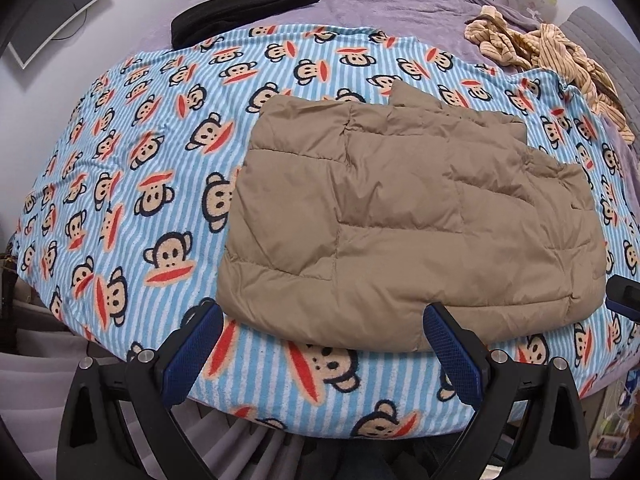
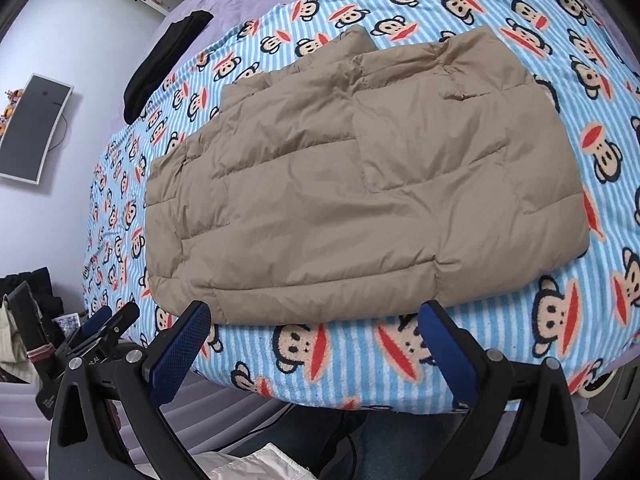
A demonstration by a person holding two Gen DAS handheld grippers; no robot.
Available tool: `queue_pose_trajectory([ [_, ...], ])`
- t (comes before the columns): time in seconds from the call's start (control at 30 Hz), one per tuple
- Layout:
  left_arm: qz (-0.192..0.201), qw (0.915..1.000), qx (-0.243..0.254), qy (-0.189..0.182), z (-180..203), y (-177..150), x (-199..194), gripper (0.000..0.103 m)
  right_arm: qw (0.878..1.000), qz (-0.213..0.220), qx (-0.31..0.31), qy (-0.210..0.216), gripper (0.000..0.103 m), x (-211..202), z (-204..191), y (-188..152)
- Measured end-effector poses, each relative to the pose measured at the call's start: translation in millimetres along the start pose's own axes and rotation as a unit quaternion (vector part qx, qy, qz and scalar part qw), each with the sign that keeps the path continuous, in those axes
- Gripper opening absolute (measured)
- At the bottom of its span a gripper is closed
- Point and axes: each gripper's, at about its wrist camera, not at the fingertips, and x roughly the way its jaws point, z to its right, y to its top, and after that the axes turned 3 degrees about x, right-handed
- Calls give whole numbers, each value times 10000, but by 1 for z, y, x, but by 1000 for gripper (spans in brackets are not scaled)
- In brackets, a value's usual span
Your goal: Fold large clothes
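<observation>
Tan quilted jacket (image 1: 408, 216) lies folded into a broad block on the blue-and-white striped monkey-print blanket (image 1: 132, 184) that covers the near part of the bed, and I see it from both wrist cameras. From my left wrist view, the left gripper (image 1: 324, 356) has its jaws spread wide, with nothing between the blue pads; the left pad sits over bare blanket just beside the jacket's near left corner, and the right pad overlaps the jacket's near edge in the picture, though I cannot tell whether it touches the fabric. From my right wrist view, the right gripper (image 2: 314, 352) is likewise spread apart and holds nothing, both fingertips close to the jacket's near hem (image 2: 320, 312), which reaches almost to the bed's front edge. In that same view I can see the left gripper's blue-tipped end at the lower left, beside the bed. The jacket's top surface shows stitched panels and soft creases, with a stepped, layered edge on its far side. Beyond the blanket, a folded black garment (image 1: 244, 8) rests on the purple bedsheet (image 1: 380, 0) toward the far left, and a crumpled beige striped garment (image 1: 548, 56) lies at the far right, partly on the blanket's corner. A dark monitor (image 2: 32, 128) hangs on the pale wall to the left.
</observation>
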Motion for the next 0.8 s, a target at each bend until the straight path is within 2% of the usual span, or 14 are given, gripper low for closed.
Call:
queue_pose_trajectory([
  [0.07,-48,10000,-36,-64,5,0,0,100,10000,-35,-85,-6,103,-2,2,6],
  [0.2,-69,9999,-123,93,9,0,3,100,9995,-191,-247,26,103,2,4,14],
  [0.4,-155,9996,-221,-61,-14,9,16,100,9990,-412,-162,78,103,19,-1,18],
  [0.7,-387,9985,-23,-398,-57,45,56,100,9984,-477,293,24,103,56,-32,19],
  [0.73,-424,9981,19,-445,-60,49,62,100,9984,-464,307,-34,100,59,-36,20],
  [0.8,-542,9975,134,-441,-63,55,74,100,9983,-423,396,-83,86,68,-42,23],
])
